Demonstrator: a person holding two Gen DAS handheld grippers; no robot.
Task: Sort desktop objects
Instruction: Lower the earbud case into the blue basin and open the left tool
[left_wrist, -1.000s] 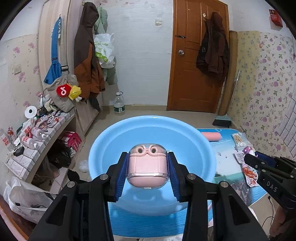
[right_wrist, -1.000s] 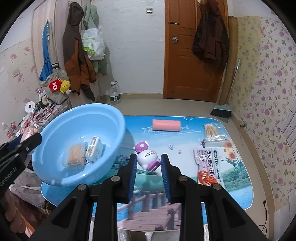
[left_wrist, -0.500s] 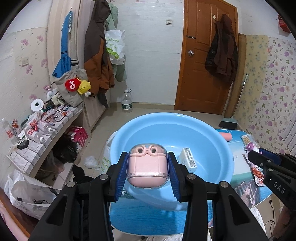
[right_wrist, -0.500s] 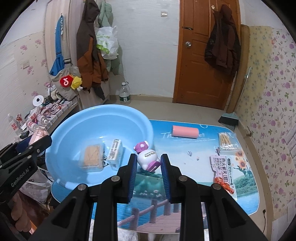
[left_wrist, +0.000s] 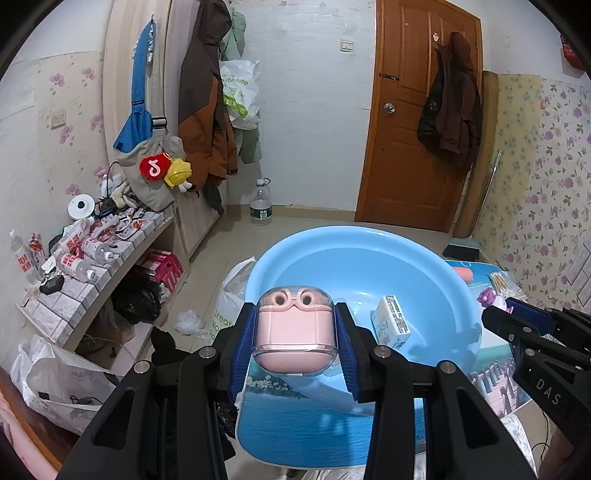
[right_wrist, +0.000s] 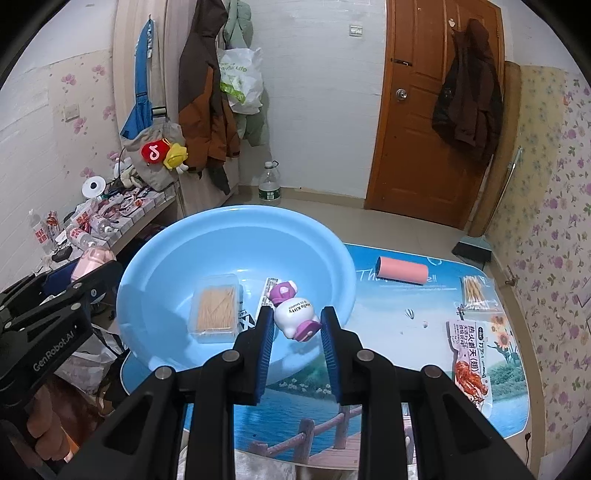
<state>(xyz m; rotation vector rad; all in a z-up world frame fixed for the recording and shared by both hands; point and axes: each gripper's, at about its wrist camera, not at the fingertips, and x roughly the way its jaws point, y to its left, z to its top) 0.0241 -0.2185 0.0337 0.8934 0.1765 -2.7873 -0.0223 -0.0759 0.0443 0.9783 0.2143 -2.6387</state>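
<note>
While round light-blue plastic basin (right_wrist: 236, 258) on worktop (right_wrist: 406, 369) is already holding clear toothpick box (right_wrist: 216, 308) and small white carton (left_wrist: 393, 326), pink roller (right_wrist: 400, 271), cotton-swab pack (right_wrist: 474, 291) and snack packet (right_wrist: 469, 360) are waiting outside. Left claw (left_wrist: 295, 341) is pinching pink earbud case in clear shell (left_wrist: 294, 334) near basin rim; right claw (right_wrist: 297, 336), narrower, is gripping white-and-purple Hello Kitty figurine (right_wrist: 295, 314) over basin edge.

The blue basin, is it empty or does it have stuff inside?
Not empty. In the blue basin lie a clear box of toothpicks and a small white carton.
</note>
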